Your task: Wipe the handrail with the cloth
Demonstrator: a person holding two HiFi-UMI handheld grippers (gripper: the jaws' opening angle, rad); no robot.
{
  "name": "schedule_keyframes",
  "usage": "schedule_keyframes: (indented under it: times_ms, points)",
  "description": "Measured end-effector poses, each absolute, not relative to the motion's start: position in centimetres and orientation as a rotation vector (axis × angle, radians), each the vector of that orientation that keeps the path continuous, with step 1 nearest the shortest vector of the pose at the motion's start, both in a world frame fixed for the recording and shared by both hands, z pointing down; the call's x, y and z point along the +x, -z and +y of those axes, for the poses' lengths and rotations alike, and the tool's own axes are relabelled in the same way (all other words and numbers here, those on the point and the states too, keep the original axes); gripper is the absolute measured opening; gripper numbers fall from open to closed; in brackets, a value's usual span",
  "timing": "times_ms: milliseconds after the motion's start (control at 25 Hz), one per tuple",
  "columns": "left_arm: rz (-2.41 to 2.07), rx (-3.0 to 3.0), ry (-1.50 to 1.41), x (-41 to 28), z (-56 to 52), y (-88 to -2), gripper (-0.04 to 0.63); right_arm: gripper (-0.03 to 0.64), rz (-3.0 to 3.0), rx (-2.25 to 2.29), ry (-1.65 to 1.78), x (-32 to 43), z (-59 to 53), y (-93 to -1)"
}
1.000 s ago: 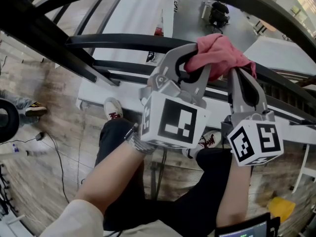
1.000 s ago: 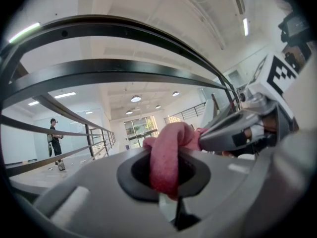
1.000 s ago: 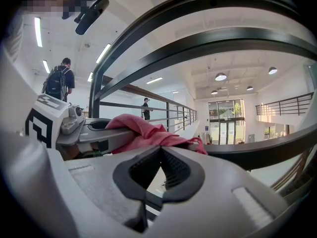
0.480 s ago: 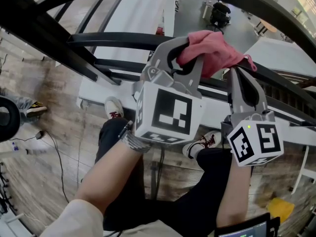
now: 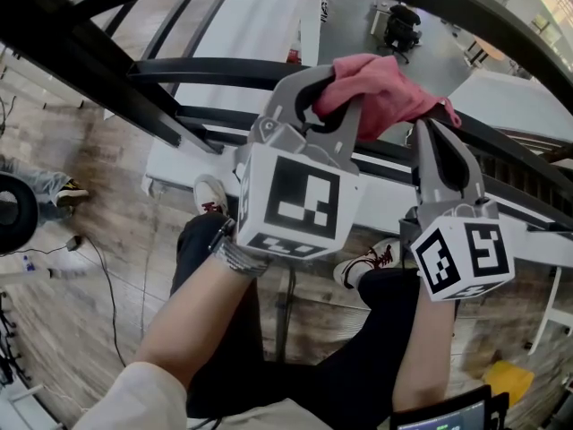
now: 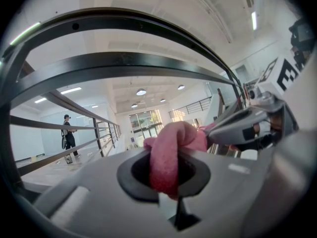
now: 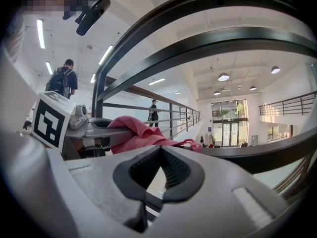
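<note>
Soft, napped pink cloth (image 5: 383, 86) over smooth, dark, semi-gloss metal handrail (image 5: 206, 68); against handrail, matt grey plastic left gripper (image 5: 333, 90); below handrail, wood-plank floor (image 5: 116, 200).

A large indoor hall with galleries is indicated. Dark metal railings (image 6: 124, 66), a glazed entrance (image 7: 229, 117) and ceiling lights (image 7: 223, 77) are noted.

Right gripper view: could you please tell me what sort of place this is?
Probably an upper gallery in a large public hall: long dark metal railings line a walkway, with tall glass doors beyond and round ceiling lights above.
</note>
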State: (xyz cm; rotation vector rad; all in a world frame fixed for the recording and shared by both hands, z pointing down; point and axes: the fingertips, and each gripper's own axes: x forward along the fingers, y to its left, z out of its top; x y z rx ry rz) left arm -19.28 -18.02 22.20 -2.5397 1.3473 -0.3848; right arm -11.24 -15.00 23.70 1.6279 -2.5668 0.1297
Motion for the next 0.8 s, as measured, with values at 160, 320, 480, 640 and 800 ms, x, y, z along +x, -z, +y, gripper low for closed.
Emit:
schedule_keyframes:
  times_ms: [160,320,480,640,800]
  points:
    - [1.359,-2.536,0.390,-20.0,-18.1,-22.2,0.029,0.002,-2.572,1.618,-0.129,-11.6,-15.0,-23.7]
    - [1.369,-2.532,0.395,-20.6,-18.2,-22.3,0.029,0.002,-2.575,1.615,-0.130,-11.9,-15.1,-23.7]
    - [1.381,-2.528,0.401,-21.2,-18.2,-22.3,0.029,0.002,-2.580,1.605,-0.128,-12.5,-15.2,-23.7]
    - [1.393,-2.526,0.400,-21.9,-18.3,-22.3,0.029,0.002,-2.568,1.602,-0.131,-12.8,-15.3,-23.9]
    - [1.399,-2.524,0.402,-22.2,-18.3,-22.4,0.029,0.002,-2.567,1.606,-0.136,-13.0,-15.5,-24.0]
